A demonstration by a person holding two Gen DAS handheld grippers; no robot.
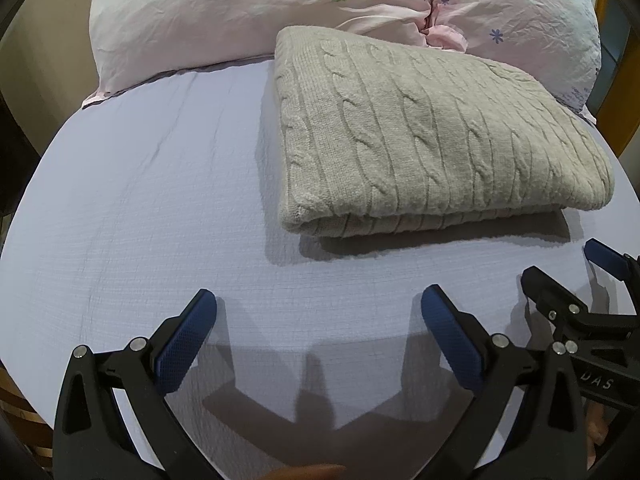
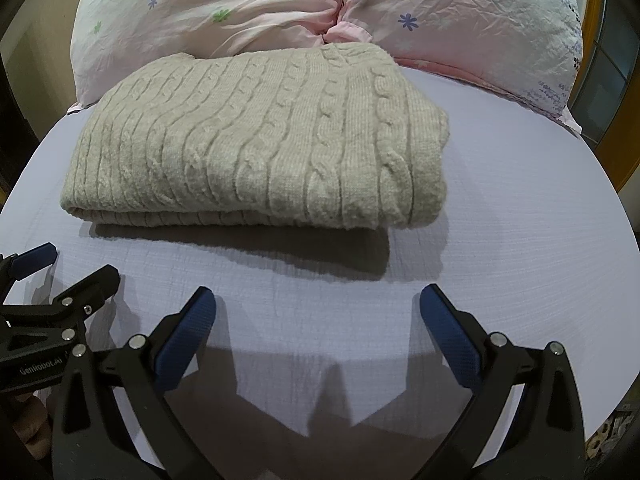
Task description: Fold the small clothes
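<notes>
a beige cable-knit sweater (image 1: 436,136) is seen folded into a thick rectangle on a lavender bedsheet (image 1: 140,208), its far edge laid against two pink floral pillows (image 1: 248,4). in front of the sweater, the left gripper (image 1: 318,312) and the right gripper (image 2: 318,312) are held low over the sheet, side by side, each with blue-padded fingers (image 2: 184,344) spread wide and nothing gripped. the sweater is touched by neither.

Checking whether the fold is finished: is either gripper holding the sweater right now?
No. Both the left gripper and right gripper hover open over the bedsheet, apart from the folded sweater.
</notes>
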